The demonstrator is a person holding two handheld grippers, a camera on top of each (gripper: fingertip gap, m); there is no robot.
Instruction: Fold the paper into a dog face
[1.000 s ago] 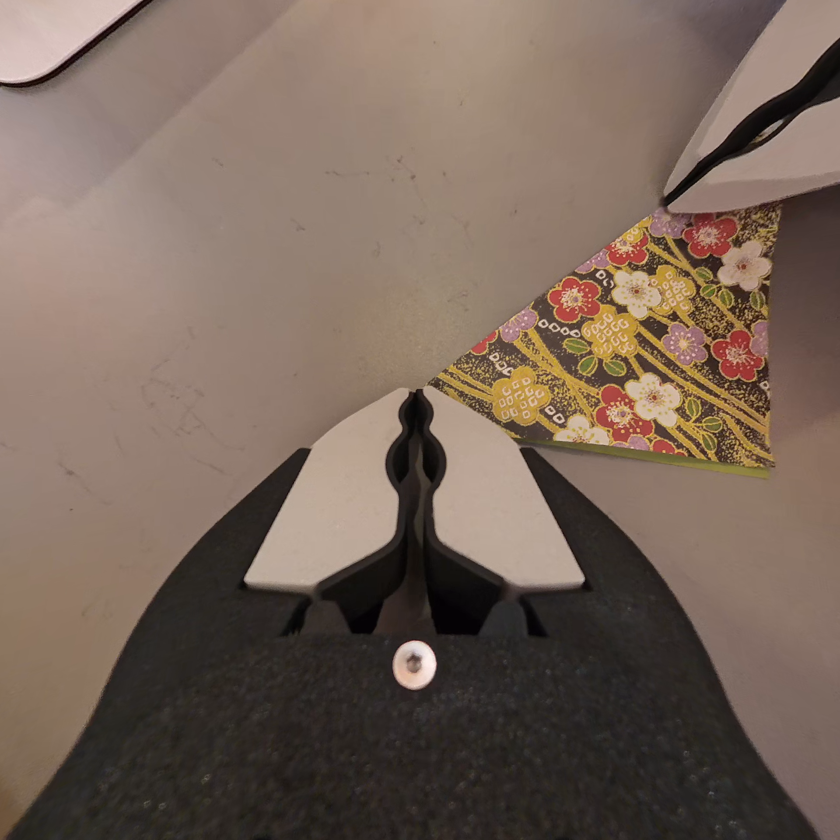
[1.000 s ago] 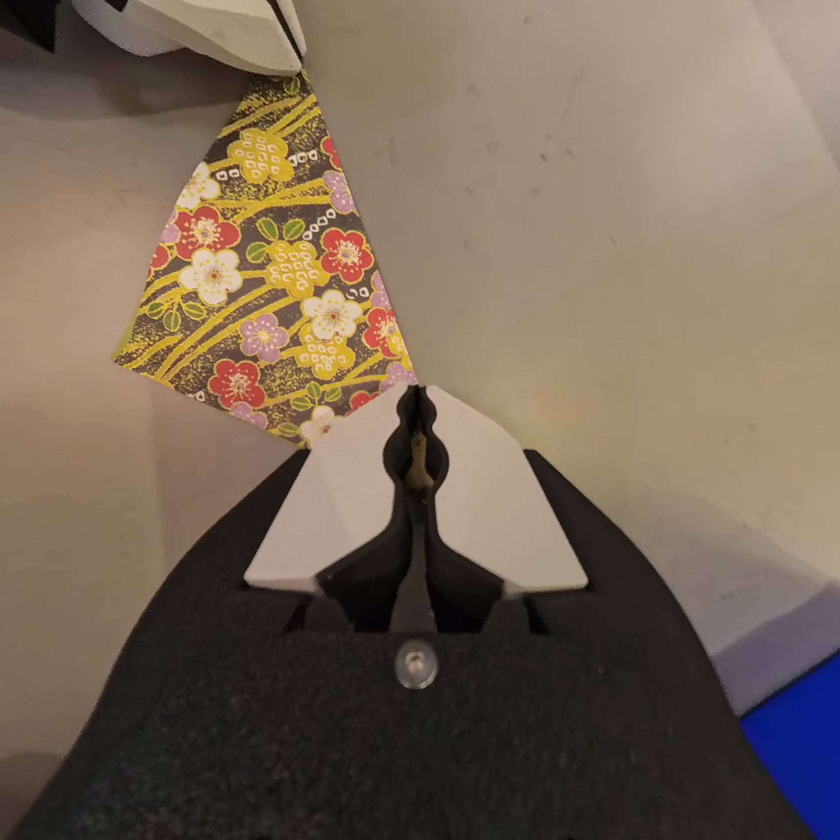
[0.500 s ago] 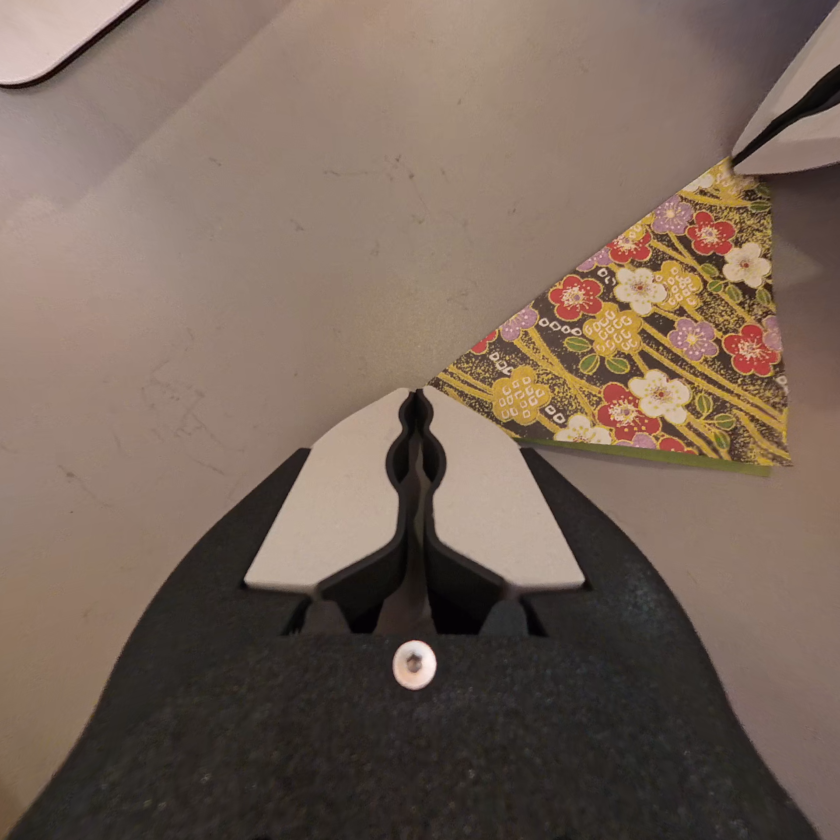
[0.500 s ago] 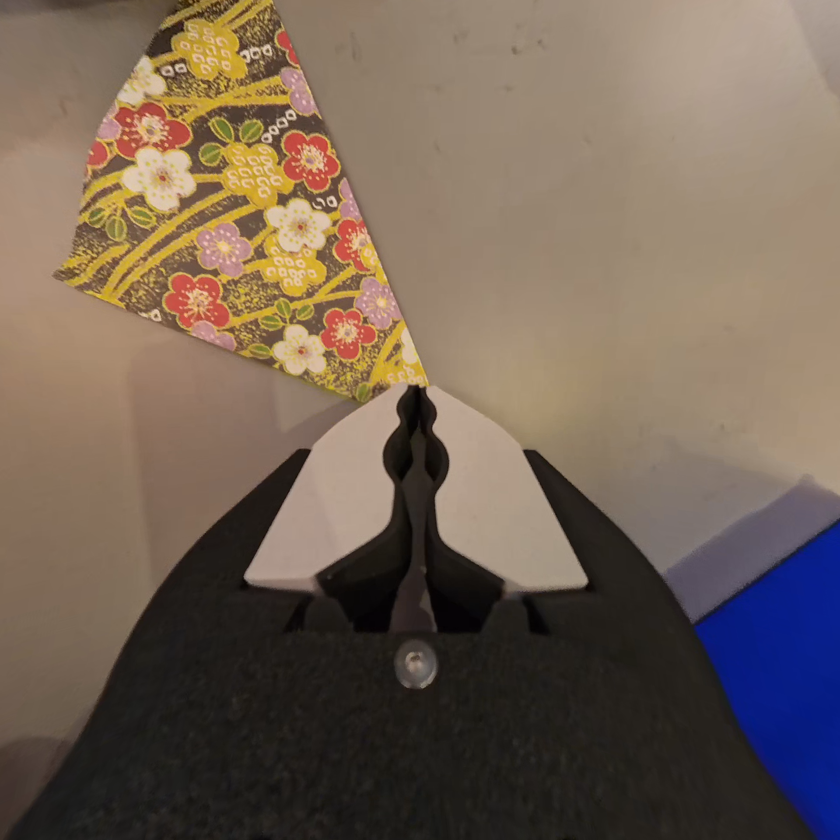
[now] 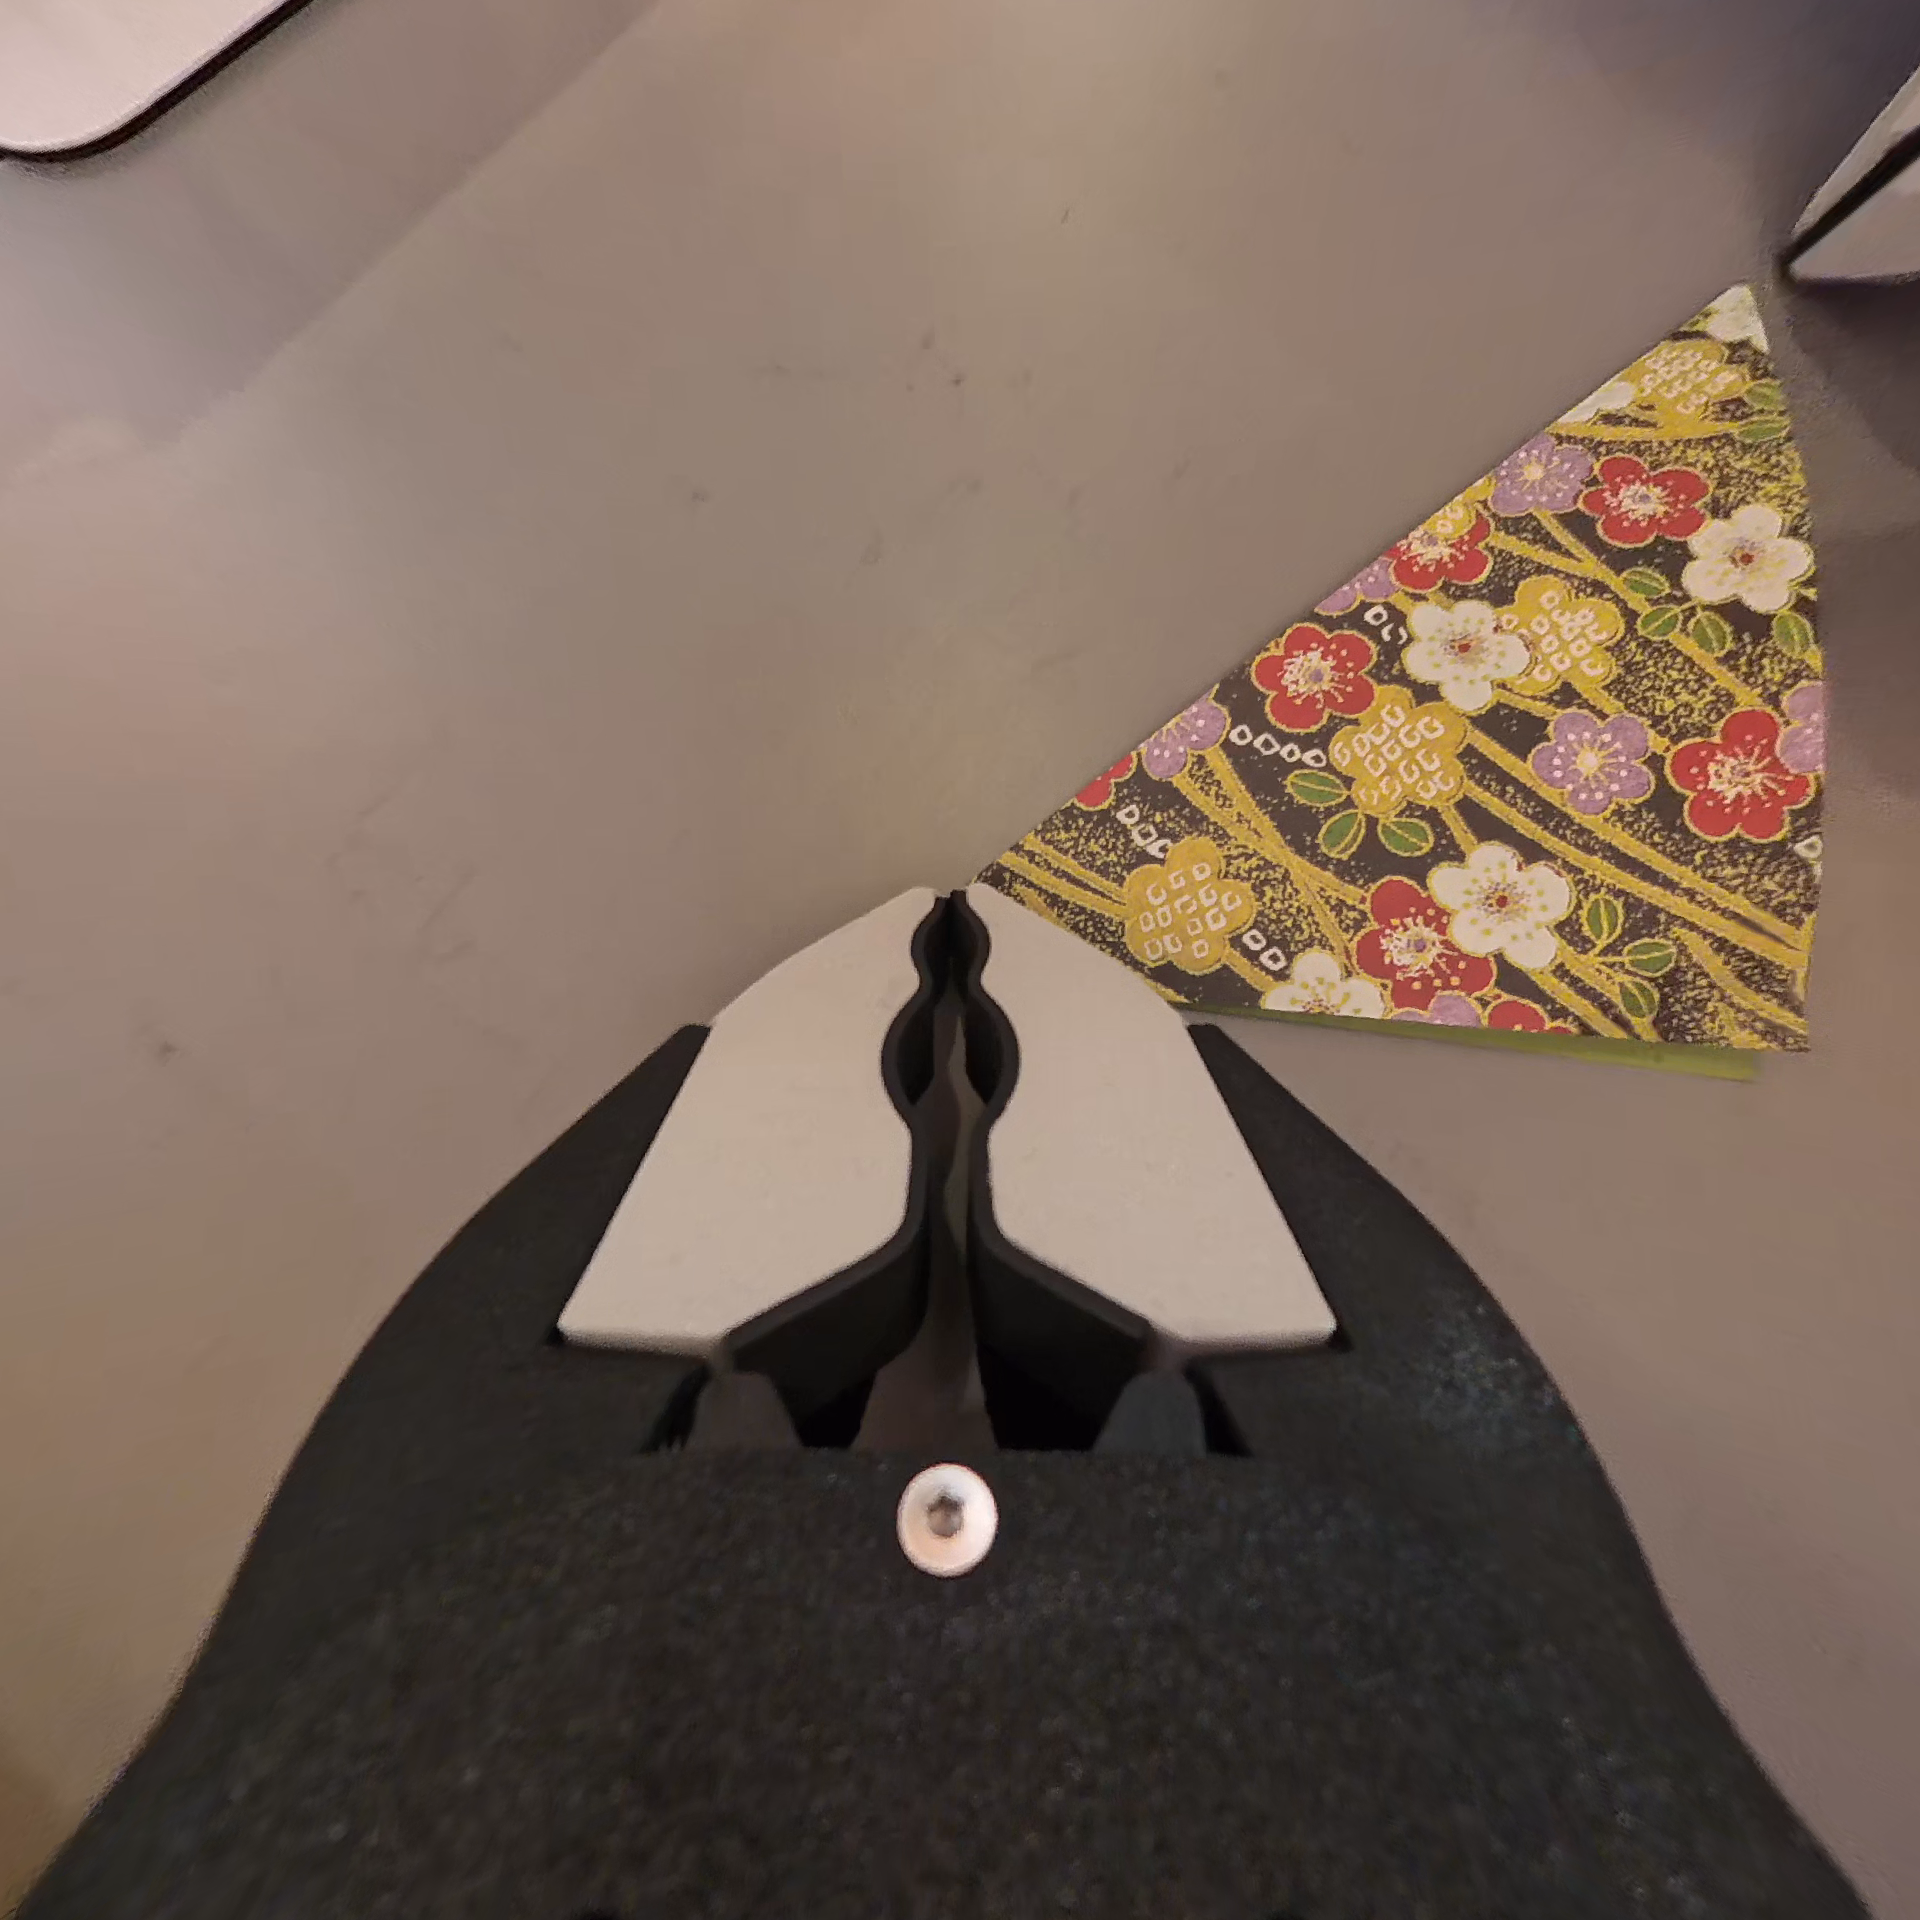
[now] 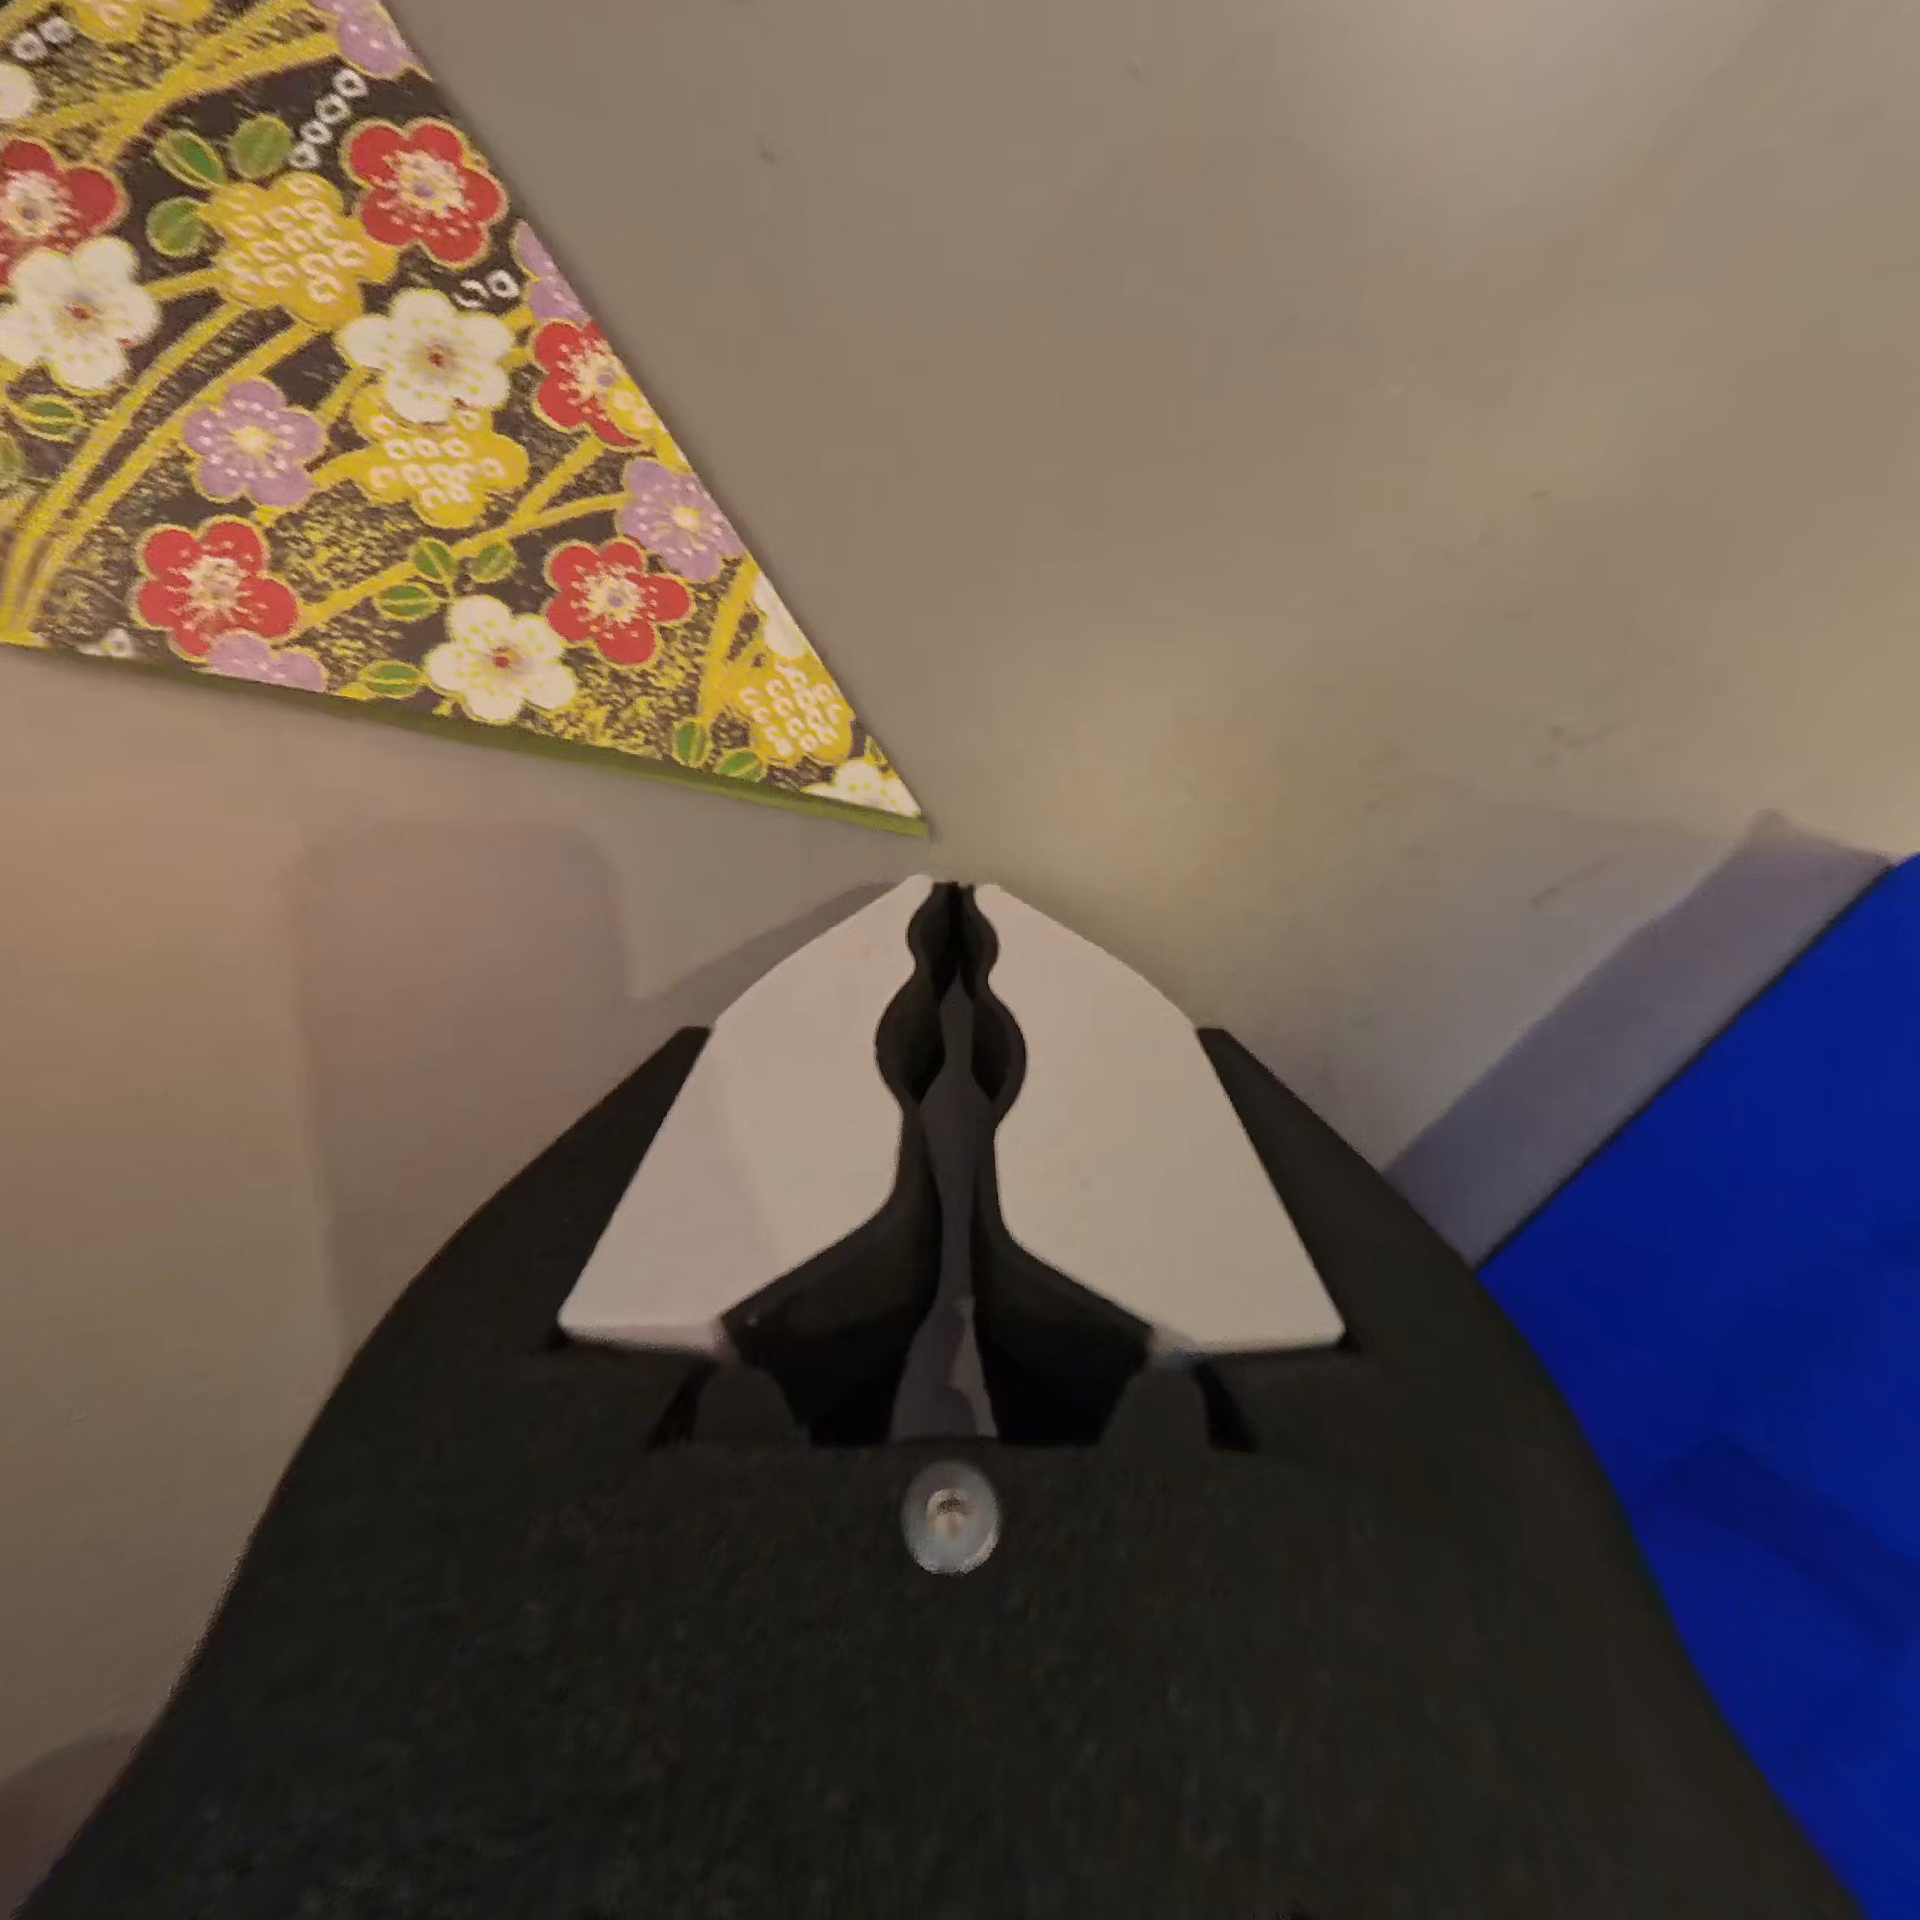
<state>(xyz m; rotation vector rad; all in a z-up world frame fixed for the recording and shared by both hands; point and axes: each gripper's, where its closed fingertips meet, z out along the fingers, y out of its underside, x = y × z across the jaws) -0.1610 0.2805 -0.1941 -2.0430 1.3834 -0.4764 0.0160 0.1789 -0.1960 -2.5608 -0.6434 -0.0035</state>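
Note:
The paper [image 5: 1507,769] is folded into a triangle, with red, white, purple and yellow flowers on black and a green underside edge. It lies flat on the grey table [image 5: 623,520]. My left gripper [image 5: 954,902] is shut, its tip touching the table right beside the triangle's left corner. In the right wrist view the paper [image 6: 343,416] lies at upper left. My right gripper [image 6: 948,891] is shut and empty, a short way back from the paper's right corner. Part of it also shows at the left wrist view's top right edge [image 5: 1870,197].
A white board with a dark rim [image 5: 94,62] lies at the far left of the table. A blue surface [image 6: 1766,1403] lies past the table edge at the right, close to my right gripper. About 20 cm separates my left fingertips from my right.
My right gripper has drawn back from the paper's right corner, which it covered a second ago; the corner now lies flat and free. My left gripper has stayed at the left corner.

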